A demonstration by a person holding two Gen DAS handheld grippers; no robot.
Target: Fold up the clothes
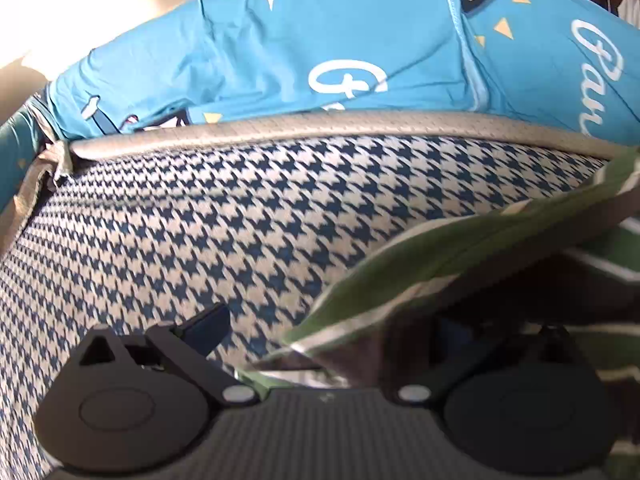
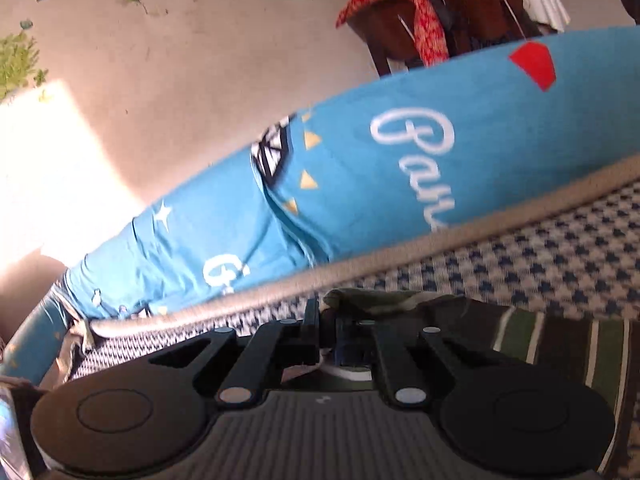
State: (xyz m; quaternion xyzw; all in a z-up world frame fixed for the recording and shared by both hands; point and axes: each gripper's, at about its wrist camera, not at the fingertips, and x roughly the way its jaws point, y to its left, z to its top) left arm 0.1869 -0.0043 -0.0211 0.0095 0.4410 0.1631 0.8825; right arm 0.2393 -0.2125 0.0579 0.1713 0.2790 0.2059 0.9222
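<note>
On the houndstooth-patterned blue-and-white mattress (image 1: 200, 208) lies the green striped cloth garment (image 2: 552, 344). The right gripper (image 2: 326, 338) has its jaws nearly closed, pinching an edge; the left gripper (image 1: 320, 332) spreads wide, pressing nothing. With only one thin pinch, the fabric could slip free.

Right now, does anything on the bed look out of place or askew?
Nothing looks damaged or spilled. The blue sheet is rumpled at the mattress's far edge. The green striped garment lies bunched on the houndstooth mattress, one edge pinched in the right hand-held gripper.
</note>
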